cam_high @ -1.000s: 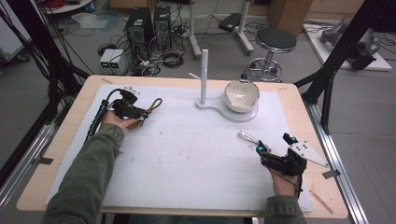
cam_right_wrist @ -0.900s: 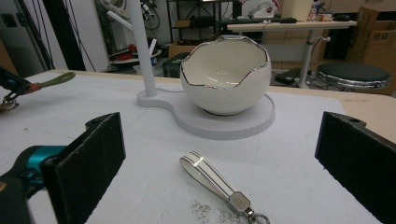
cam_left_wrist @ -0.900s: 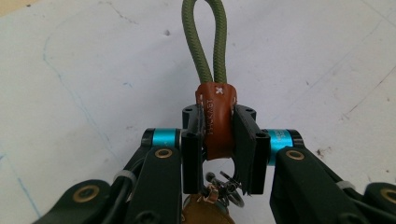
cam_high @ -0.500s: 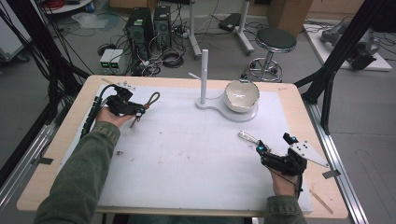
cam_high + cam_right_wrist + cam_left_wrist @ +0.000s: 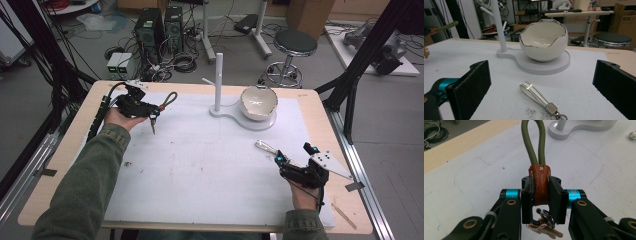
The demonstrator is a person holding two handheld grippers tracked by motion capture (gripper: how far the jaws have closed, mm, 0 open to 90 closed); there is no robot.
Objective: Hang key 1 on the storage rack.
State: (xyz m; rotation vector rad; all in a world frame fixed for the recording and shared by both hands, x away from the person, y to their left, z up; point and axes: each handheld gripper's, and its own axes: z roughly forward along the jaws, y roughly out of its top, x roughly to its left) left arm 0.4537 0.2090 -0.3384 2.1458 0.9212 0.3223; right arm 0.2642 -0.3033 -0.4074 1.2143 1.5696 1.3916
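Left gripper [image 5: 150, 108] rose (keychain [image 5: 539, 178] upright).

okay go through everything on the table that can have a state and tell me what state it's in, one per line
Left gripper: shut on the green cord keychain, lifted off the table.
Green cord keychain: clamped at its brown leather wrap, keys dangling below.
Right gripper: open, fingers wide apart.
White strap keychain: lying flat on the mat, ungrasped.
Bowl: upright on the white stand, empty.

Open mat [image 5: 200, 170] lies between both hands; the white stand [image 5: 218, 80] and bowl [image 5: 258, 102] block the far middle.
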